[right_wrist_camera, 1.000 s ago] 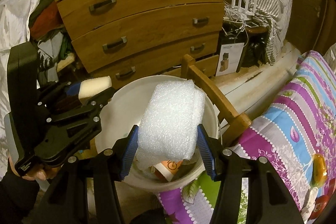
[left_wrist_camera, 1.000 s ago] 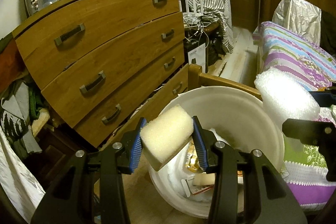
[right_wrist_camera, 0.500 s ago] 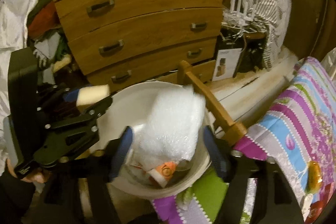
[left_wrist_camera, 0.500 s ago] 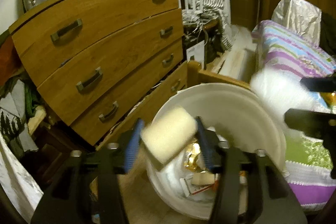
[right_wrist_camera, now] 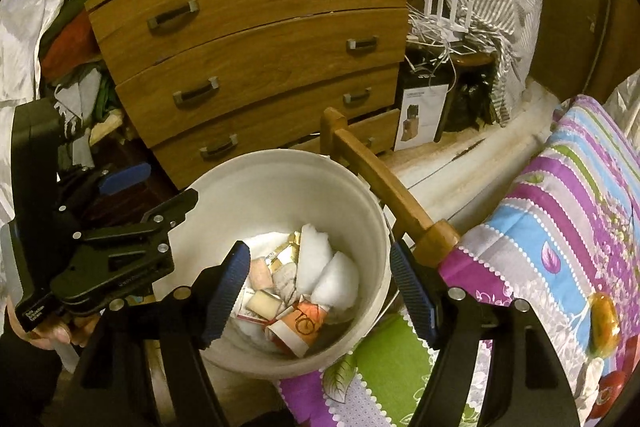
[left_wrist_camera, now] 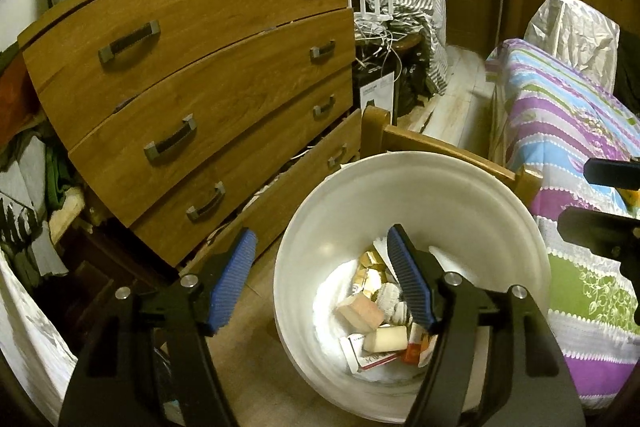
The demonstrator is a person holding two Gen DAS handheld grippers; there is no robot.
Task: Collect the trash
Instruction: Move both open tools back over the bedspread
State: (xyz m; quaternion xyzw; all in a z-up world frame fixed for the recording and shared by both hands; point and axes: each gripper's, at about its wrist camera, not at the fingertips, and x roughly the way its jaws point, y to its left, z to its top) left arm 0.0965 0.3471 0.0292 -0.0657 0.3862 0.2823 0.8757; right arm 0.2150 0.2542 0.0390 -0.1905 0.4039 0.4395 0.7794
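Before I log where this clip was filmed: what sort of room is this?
Most likely a lived-in bedroom. A wooden chest of drawers stands against the wall, a bed with a striped floral quilt sits beside it, and clothes are piled left of the drawers. A white trash bucket stands on the floor.

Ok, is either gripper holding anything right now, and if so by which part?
Nothing is held. The left gripper and right gripper both stand open and empty above the white bucket; the left jaws have just been opening.
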